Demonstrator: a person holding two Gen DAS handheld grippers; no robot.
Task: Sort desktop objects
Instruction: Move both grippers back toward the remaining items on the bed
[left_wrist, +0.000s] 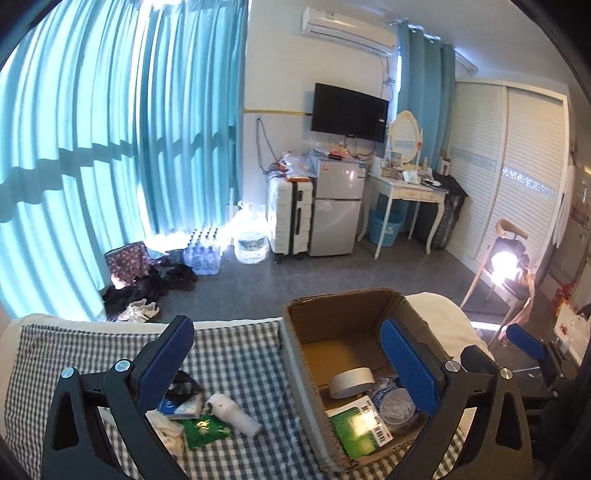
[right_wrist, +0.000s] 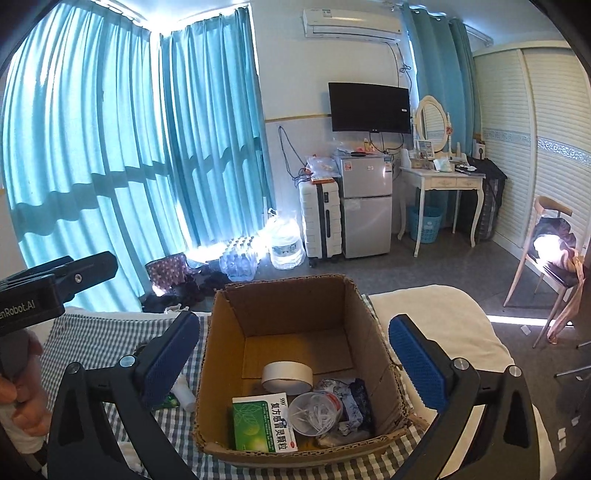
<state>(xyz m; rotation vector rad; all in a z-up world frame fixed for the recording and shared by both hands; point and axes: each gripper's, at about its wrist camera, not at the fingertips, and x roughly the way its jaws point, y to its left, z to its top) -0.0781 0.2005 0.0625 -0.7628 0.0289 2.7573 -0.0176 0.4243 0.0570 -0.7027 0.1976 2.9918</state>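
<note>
Two hand-held grippers hang over a bed covered w/ a checked cloth (left_wrist: 236, 354), both w/ jaws spread wide and nothing between the pads. The left gripper (left_wrist: 291, 365) frames the gap between loose items and a cardboard box (left_wrist: 295, 354); the right gripper (right_wrist: 295, 362) looks straight into the same box (right_wrist: 218, 354), its blue pads standing either side of the box walls, apart from them.

Inside the box: a roll of pale tape (right_wrist: 286, 376) lying on the floor near the middle, a green-and-white medicine carton (right_wrist: 264, 422) at the near wall, a clear round tub of small white pieces (right_wrist: 314, 413) just beside the carton, and a dark patterned pouch (right_wrist: 351, 402) to the tub's right.

Still on the cloth, left of the box: a white bottle (left_wrist: 232, 413) lying on its side, a green sachet (left_wrist: 205, 430) touching it at the near end, a blue-and-white packet (left_wrist: 177, 406) and a crumpled white cloth (left_wrist: 166, 432) close by, partly behind the left gripper's finger.

In the right wrist view a person's hand (right_wrist: 22, 398) grips the left tool's handle at frame left. Bkgd: teal curtains (right_wrist: 110, 147), wall TV (right_wrist: 369, 107), small fridge (right_wrist: 365, 206).
</note>
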